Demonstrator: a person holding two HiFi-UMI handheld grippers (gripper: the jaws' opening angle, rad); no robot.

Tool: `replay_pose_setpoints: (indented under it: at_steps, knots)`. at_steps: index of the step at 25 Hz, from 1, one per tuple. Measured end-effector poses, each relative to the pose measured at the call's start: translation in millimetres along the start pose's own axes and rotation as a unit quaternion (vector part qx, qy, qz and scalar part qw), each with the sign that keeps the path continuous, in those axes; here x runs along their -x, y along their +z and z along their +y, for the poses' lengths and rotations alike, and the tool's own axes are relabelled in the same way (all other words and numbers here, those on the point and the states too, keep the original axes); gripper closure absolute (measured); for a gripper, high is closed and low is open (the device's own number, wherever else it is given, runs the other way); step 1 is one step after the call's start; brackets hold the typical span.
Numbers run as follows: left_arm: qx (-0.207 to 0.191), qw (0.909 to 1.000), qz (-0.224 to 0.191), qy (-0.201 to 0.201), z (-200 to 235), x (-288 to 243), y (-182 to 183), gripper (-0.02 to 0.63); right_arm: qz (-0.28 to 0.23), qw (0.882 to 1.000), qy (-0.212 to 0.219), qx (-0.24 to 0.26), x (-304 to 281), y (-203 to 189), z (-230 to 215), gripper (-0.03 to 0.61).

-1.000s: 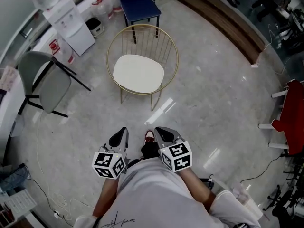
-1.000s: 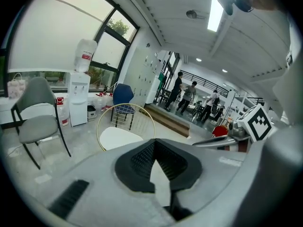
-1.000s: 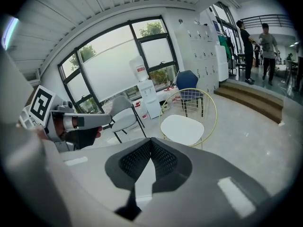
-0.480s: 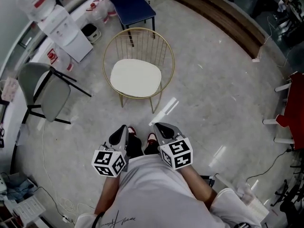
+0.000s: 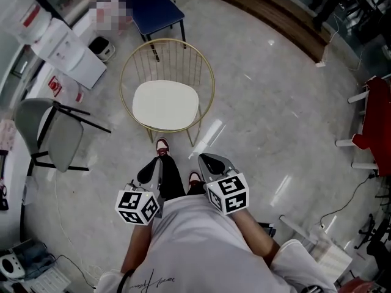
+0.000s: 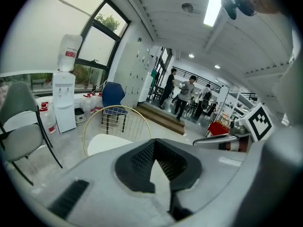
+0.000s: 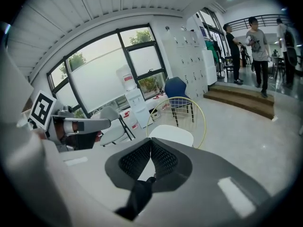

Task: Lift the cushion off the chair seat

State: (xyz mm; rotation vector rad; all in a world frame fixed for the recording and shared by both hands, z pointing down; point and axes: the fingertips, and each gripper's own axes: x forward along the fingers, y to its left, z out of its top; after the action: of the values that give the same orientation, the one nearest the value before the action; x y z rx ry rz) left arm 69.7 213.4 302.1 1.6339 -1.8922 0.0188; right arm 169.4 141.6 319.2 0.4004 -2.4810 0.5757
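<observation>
I hold my left tongs point(image 5: 151, 168) and right tongs point(image 5: 209, 162) both closed and empty. The white cushion point(image 5: 165, 105) lies in the round seat of the gold wire chair point(image 5: 124, 81), well apart from both tongs.

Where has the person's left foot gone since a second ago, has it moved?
Yes. The left shoe has stepped forward and is now at the front legs of the gold chair.
</observation>
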Motion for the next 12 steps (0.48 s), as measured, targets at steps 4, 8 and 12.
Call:
replay_pose_setpoints:
  at_steps: [4,8,12]
  knots:
    - [-0.002,1.0,0.003,-0.007,16,-17,17,0.614,0.001,1.0,-0.01,-0.006,-18,14,-6,0.571]
    - [-0.004,0.9999,0.01,-0.014,35,-30,32,0.614,-0.002,1.0,-0.013,-0.014,-39,31,-8,0.569]
    - [-0.005,0.9997,0.013,-0.019,60,-40,50,0.614,0.0,1.0,-0.016,-0.019,-64,47,-4,0.568]
